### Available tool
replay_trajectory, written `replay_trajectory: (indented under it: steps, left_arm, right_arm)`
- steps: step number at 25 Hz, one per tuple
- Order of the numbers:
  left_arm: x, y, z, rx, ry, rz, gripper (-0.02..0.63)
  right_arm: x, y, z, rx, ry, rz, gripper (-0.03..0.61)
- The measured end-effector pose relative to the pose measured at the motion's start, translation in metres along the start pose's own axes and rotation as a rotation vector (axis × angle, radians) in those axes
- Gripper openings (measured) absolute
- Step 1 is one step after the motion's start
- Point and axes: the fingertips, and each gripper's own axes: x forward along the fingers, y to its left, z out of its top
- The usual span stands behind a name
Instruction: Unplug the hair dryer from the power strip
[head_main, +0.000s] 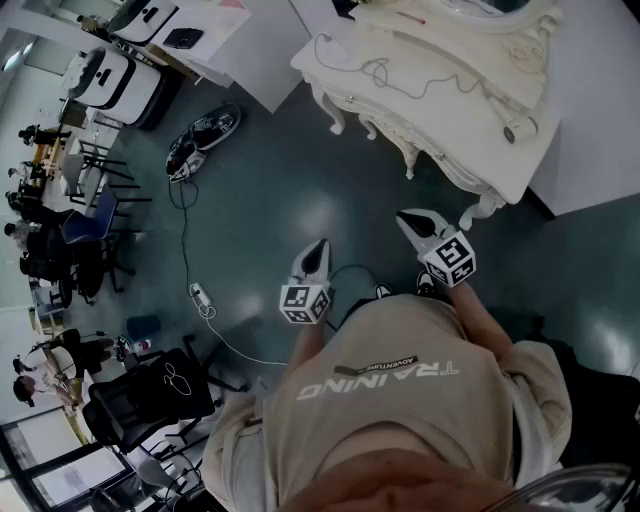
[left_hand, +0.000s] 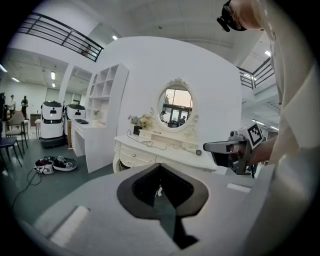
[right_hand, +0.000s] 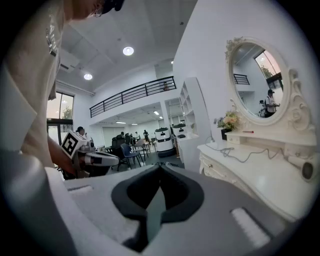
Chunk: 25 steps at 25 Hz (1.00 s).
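Note:
A white hair dryer (head_main: 516, 128) lies on the white dressing table (head_main: 470, 150), and its cord (head_main: 400, 80) snakes along the tabletop towards the far end. I cannot make out where the cord ends. The right gripper view shows the dryer (right_hand: 305, 170) and its cord (right_hand: 240, 156) at the right. Both grippers hang in the air in front of the table, apart from it. My left gripper (head_main: 320, 246) (left_hand: 160, 166) is shut and holds nothing. My right gripper (head_main: 406, 216) (right_hand: 160, 166) is also shut and holds nothing.
A white power strip (head_main: 199, 295) with a thin cable lies on the floor at the left. Further back sits a round tangle of gear (head_main: 203, 133), with white robots (head_main: 112, 80) behind it. Chairs (head_main: 95, 235) and seated people line the left edge. An oval mirror (left_hand: 176, 106) stands on the table.

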Motion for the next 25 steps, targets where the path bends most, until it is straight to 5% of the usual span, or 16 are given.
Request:
replay_trajectory:
  steps: [10, 25]
  left_arm:
    - [0.024, 0.027, 0.041, 0.016, -0.11, 0.026, 0.006]
    - [0.016, 0.115, 0.002, -0.034, -0.033, 0.007, 0.006]
  right_arm:
    - [0.032, -0.019, 0.012, -0.058, 0.012, 0.002, 0.005]
    - [0.114, -0.005, 0.009, -0.076, 0.1, -0.036, 0.005]
